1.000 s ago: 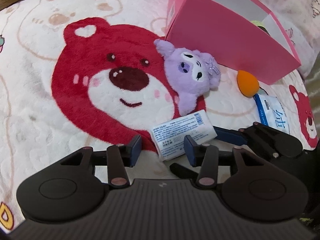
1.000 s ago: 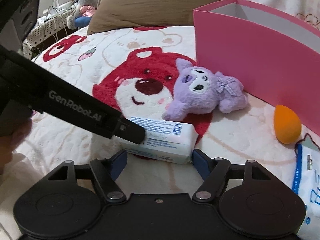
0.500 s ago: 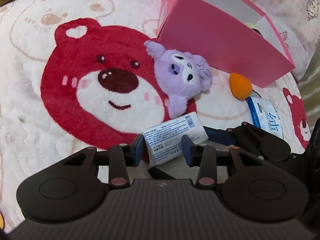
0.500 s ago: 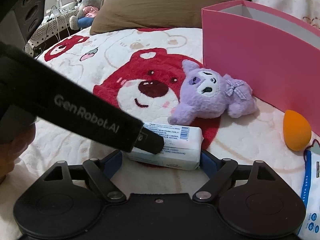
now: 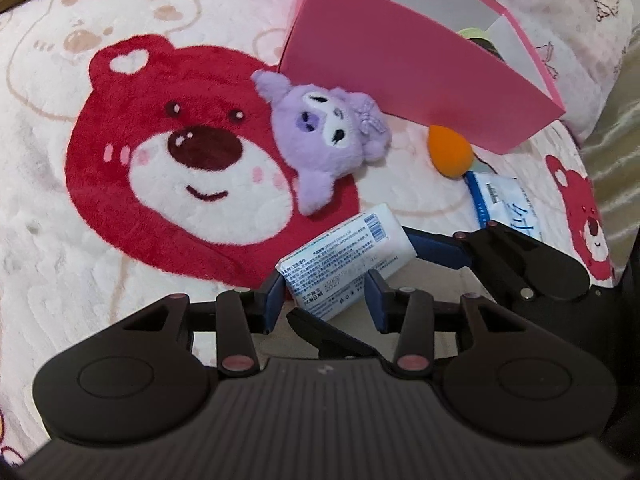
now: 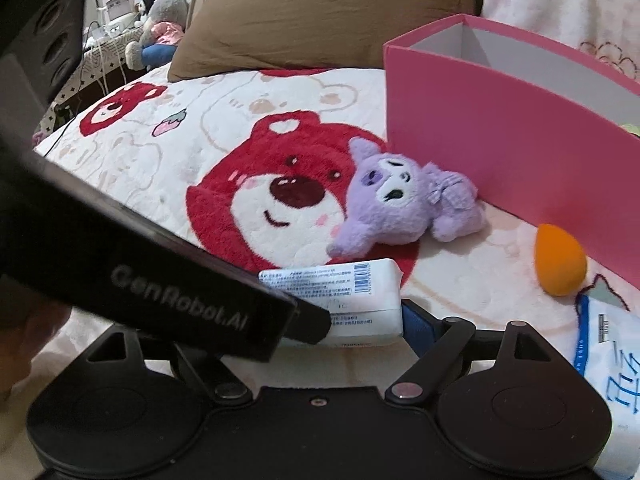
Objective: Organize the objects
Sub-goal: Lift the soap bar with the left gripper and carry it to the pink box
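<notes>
Across the bear-print blanket (image 5: 60,208) the white tissue pack (image 5: 344,258) lay below the purple plush (image 5: 320,140), my left gripper (image 5: 322,294) clamped on its near end while the right gripper (image 6: 360,328) stood wide around it, so I judged a level lift toward the pink box (image 5: 400,64) wisest.

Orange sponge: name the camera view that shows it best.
The right wrist view: the orange sponge lies whole and large on the blanket beside the pink box. The left wrist view shows it smaller, its top tucked under the box's edge.
</notes>
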